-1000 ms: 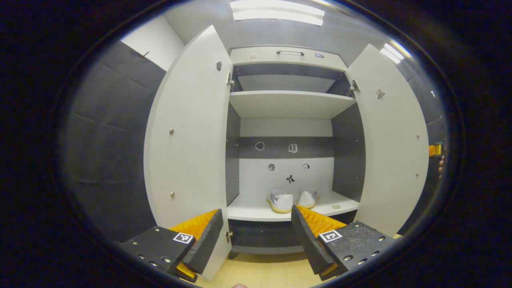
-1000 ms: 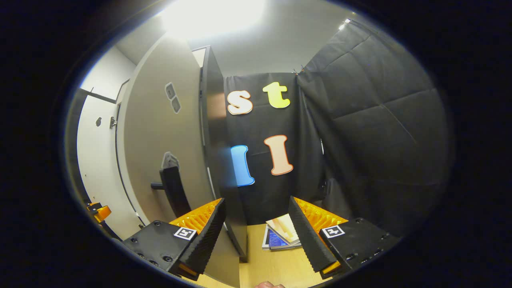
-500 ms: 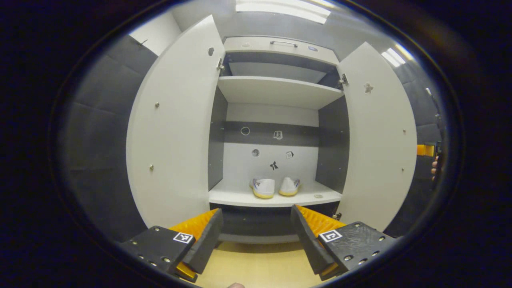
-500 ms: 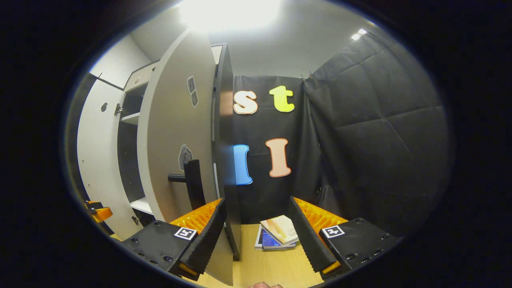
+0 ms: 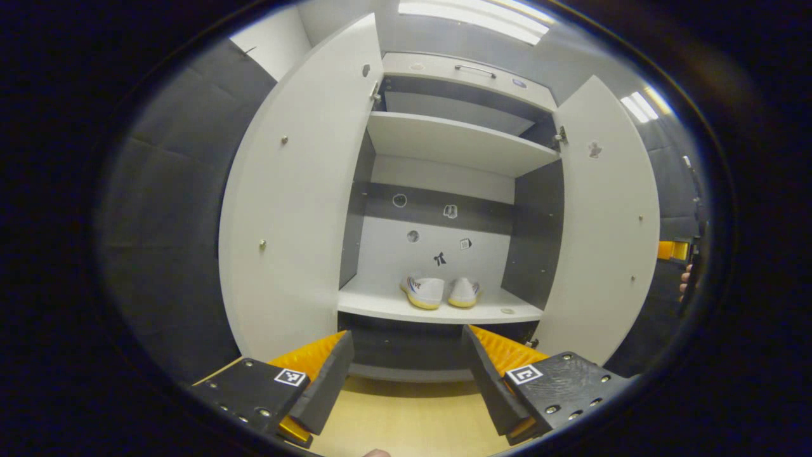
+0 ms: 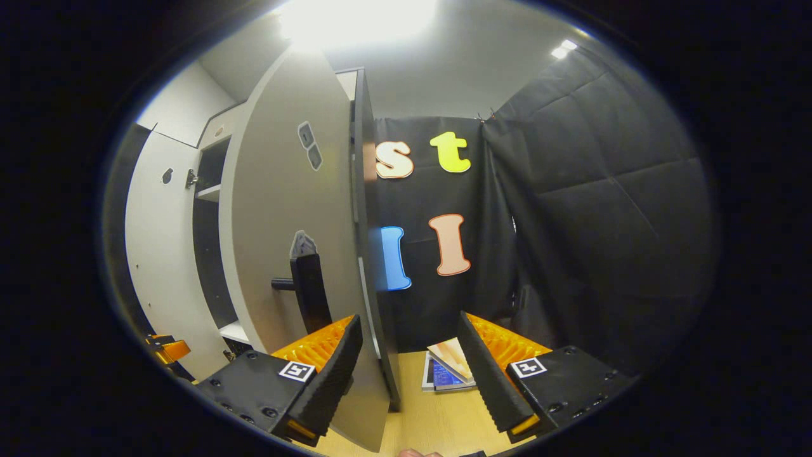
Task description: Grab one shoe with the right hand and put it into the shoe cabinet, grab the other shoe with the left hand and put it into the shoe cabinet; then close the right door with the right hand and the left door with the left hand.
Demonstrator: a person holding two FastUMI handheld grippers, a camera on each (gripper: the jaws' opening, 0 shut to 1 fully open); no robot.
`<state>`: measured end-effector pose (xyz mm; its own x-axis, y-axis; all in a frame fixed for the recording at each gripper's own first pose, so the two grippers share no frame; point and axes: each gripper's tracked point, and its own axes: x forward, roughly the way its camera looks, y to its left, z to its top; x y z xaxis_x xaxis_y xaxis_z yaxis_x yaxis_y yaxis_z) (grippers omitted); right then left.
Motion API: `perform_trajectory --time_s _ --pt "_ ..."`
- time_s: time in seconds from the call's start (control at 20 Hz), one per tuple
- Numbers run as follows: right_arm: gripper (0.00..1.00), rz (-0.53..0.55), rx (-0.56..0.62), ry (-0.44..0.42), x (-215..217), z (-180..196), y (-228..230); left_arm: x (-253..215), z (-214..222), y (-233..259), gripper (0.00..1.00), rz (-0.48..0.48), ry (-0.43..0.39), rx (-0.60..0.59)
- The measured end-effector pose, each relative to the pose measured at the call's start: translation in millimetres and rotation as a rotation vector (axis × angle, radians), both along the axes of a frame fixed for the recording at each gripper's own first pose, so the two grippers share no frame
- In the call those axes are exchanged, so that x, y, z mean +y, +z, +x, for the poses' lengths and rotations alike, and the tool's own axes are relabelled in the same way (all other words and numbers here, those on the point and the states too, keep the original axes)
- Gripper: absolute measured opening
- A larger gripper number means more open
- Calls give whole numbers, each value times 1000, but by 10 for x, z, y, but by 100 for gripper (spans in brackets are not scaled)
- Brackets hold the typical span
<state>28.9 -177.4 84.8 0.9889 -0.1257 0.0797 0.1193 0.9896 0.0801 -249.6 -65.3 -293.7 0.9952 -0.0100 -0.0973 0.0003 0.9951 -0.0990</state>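
Note:
Two white shoes, one (image 5: pixel 424 292) and the other (image 5: pixel 464 292), stand side by side on the lower shelf (image 5: pixel 380 308) of the open shoe cabinet. My left gripper (image 5: pixel 406 336) is open and empty, facing the cabinet from a distance. The left door (image 5: pixel 298 190) and right door (image 5: pixel 609 222) both stand wide open. My right gripper (image 6: pixel 409 324) is open at the right door's outer face (image 6: pixel 285 190), close to its black handle (image 6: pixel 309 285). The door's free edge (image 6: pixel 371 285) runs down between the fingers, near the left one.
A few books (image 6: pixel 447 371) lie on the wooden floor (image 6: pixel 431 419) behind the right door. The right gripper (image 5: pixel 671 250) and a hand (image 5: pixel 685 282) show past the right door. The left gripper (image 6: pixel 166 349) peeks in low beside the left door (image 6: pixel 155 254).
My left gripper has drawn back from the cabinet, so the shoes look smaller. My right gripper has shifted along the right door's outer side, and the handle now stands closer to its left finger.

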Motion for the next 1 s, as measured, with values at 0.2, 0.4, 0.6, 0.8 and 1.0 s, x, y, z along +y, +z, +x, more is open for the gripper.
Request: perform_trajectory --time_s 0.2,0.4,0.6,0.8,1.0 --pt "96 7 28 35 306 42 -5 265 -161 92 97 9 33 1" --pt "96 66 46 107 785 225 -25 525 -392 122 99 43 84 9" --pt "96 133 24 206 1290 516 126 832 -513 328 97 74 130 -21" --pt "98 40 23 190 1451 664 165 1217 -700 418 98 97 217 -41" --pt "98 69 47 195 1469 615 19 1668 -866 419 98 84 286 -36"
